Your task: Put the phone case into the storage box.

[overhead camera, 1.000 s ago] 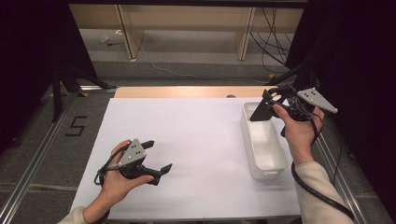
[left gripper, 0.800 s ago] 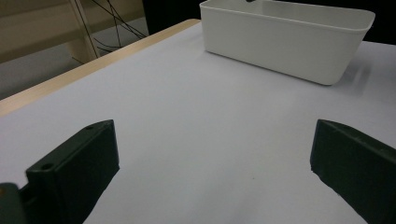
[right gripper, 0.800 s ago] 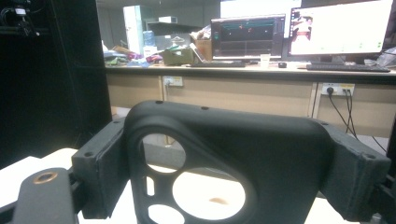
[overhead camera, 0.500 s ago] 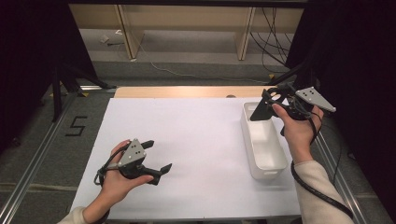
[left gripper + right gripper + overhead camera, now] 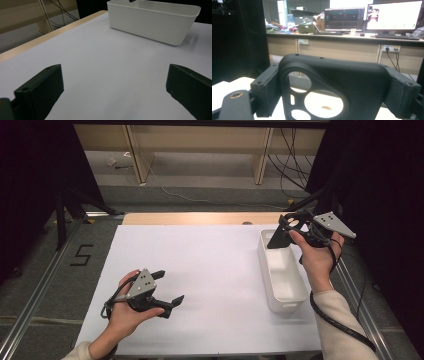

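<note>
The right tool (image 5: 280,234) sits in the upper right of the high view, held up by the right hand (image 5: 317,257) over the far end of the white bin (image 5: 282,285); its jaws are clamped on a flat black plate (image 5: 332,87) pierced with rounded openings, which in the right gripper view spans the whole gap between the two jaws; through those openings the pale worktop shows. A grey three-cornered plate (image 5: 334,223) tops this tool, and a black cable (image 5: 340,325) runs from it down along the sleeve toward the lower right corner. Beyond the black plate, in the upper part of the right gripper view, stand two lit monitors (image 5: 372,18) on a long desk (image 5: 342,37) crowded with clutter.

The left tool (image 5: 167,292) lies in the lower left of the high view, held low over the worktop by the left hand (image 5: 127,315); its jaws stand wide apart with nothing between them; in the left gripper view they rise from the two bottom corners with bare white surface between.

The white bin is a long open tub on the right side of the white worktop (image 5: 210,270), its length running away from the person; in the left gripper view it stands at the upper right (image 5: 152,21), well apart from the left tool. A wooden edge (image 5: 200,218) borders the far side of the worktop; on the grey floor at the left is a marked figure 5 (image 5: 81,255).
</note>
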Tool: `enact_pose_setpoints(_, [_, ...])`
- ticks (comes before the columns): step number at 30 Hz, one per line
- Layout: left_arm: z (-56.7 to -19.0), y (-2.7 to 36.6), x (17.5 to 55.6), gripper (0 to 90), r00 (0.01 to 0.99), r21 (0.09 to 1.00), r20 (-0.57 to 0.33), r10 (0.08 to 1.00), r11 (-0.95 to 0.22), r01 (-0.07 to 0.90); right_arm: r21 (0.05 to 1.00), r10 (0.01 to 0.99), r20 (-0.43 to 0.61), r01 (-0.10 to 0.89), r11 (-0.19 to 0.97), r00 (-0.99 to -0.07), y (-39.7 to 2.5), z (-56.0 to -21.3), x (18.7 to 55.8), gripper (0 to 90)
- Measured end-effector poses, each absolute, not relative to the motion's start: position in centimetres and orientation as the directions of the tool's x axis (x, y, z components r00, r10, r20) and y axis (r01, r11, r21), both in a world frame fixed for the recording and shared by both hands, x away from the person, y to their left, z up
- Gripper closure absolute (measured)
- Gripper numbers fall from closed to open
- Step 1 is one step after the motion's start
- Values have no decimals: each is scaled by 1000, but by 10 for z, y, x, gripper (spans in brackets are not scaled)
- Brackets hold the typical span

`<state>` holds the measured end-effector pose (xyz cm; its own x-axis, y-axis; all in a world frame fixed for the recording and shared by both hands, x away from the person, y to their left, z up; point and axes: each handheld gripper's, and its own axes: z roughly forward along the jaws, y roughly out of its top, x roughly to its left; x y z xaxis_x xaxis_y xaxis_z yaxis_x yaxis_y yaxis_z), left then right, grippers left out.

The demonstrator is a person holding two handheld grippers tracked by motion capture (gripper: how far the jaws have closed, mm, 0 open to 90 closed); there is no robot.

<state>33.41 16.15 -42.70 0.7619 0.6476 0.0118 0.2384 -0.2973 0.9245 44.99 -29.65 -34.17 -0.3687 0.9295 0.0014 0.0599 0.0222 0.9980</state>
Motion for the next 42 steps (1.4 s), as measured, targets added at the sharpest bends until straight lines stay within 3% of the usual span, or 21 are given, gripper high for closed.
enact_pose_setpoints(42, [-428,161,334,10,762,925,11,647,-295,237,993,932,-31,99,71,-361,-294,-352,466,159])
